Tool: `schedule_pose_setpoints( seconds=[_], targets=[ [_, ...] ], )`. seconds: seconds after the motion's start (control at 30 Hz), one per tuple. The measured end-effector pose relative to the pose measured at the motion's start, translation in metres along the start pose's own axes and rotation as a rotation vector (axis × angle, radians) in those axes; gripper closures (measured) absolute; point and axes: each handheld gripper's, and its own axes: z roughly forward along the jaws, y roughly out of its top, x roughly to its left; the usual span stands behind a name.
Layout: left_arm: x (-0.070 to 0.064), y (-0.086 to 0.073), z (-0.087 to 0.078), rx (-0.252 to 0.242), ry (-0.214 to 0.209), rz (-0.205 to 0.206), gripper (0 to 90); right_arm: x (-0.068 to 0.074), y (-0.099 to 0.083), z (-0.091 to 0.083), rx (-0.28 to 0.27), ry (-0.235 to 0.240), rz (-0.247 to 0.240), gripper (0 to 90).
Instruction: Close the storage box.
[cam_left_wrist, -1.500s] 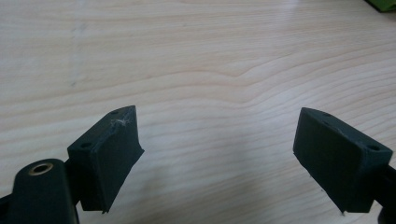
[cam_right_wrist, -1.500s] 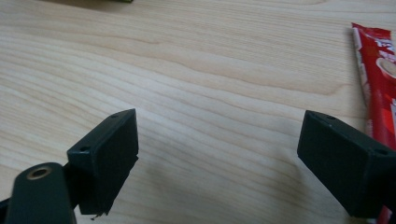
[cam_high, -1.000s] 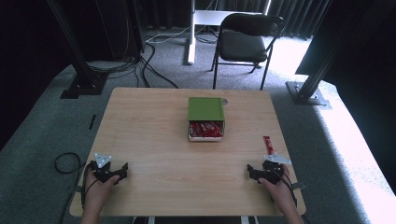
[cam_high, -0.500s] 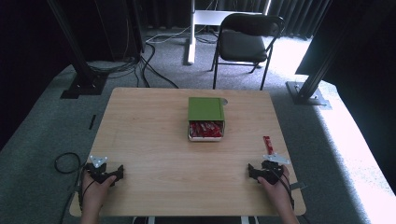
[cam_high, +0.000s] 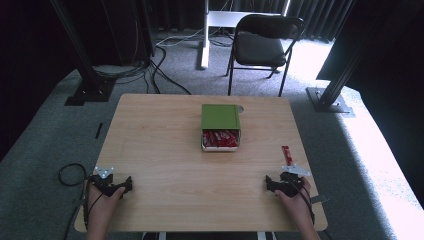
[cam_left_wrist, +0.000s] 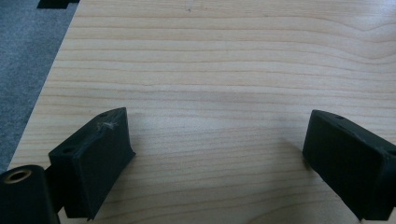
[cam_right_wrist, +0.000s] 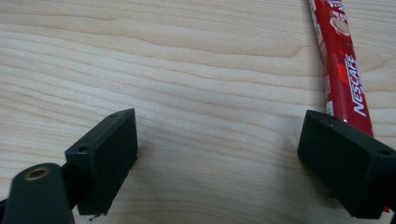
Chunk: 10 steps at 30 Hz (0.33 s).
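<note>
A green box lies at the table's middle, with its tray slid out toward me and full of red sachets. One red Nescafé stick sachet lies loose on the wood near the right edge. My right gripper rests open just behind it, and the sachet's near end runs under the right-hand jaw. Nothing is between its jaws. My left gripper sits open on bare wood at the front left corner, holding nothing.
The wooden table has its left edge close to my left gripper, with grey carpet beyond. A black folding chair stands behind the table. Cables and stand bases lie on the floor at the back left.
My left gripper has drifted slightly left along the front edge. The right gripper has barely moved, and the box and sachet have not moved.
</note>
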Motion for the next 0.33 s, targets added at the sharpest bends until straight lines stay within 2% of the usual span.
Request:
schedule_pose_setpoints(
  seconds=[0.33],
  targets=[
    [-0.0008, 0.0003, 0.0002, 0.003, 0.004, -0.005, 8.0, 0.0000, 0.0001, 0.0001, 0.001, 0.002, -0.001, 11.1]
  ],
)
